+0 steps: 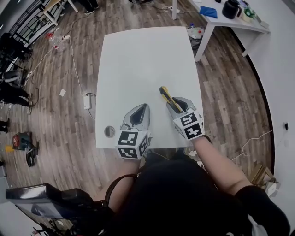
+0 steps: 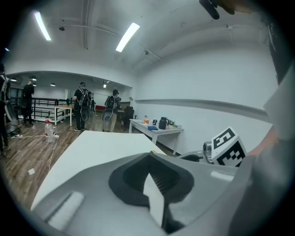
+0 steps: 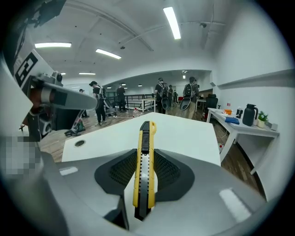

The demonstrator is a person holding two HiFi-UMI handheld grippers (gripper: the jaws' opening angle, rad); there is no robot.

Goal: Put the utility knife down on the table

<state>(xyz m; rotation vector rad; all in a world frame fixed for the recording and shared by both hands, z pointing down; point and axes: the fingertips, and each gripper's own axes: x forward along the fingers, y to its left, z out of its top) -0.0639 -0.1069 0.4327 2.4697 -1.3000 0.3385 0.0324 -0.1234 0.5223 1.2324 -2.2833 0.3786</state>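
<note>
A yellow and black utility knife [image 1: 165, 94] sticks forward out of my right gripper [image 1: 177, 104], whose two jaws are shut on its rear half. This is over the front right part of the white table [image 1: 143, 60]. In the right gripper view the knife [image 3: 146, 136] runs straight ahead between the ribbed pads [image 3: 167, 168], above the tabletop [image 3: 184, 133]. I cannot tell whether it touches the table. My left gripper [image 1: 144, 108] is beside it at the table's front edge. Its jaws are shut with nothing between them [image 2: 150, 159].
A round cable hole [image 1: 109, 131] sits at the table's near left corner. A second white table [image 1: 230, 22] with a black jug [image 1: 232, 8] stands at the back right. A power strip [image 1: 86, 100] and cables lie on the wooden floor to the left. People stand far off.
</note>
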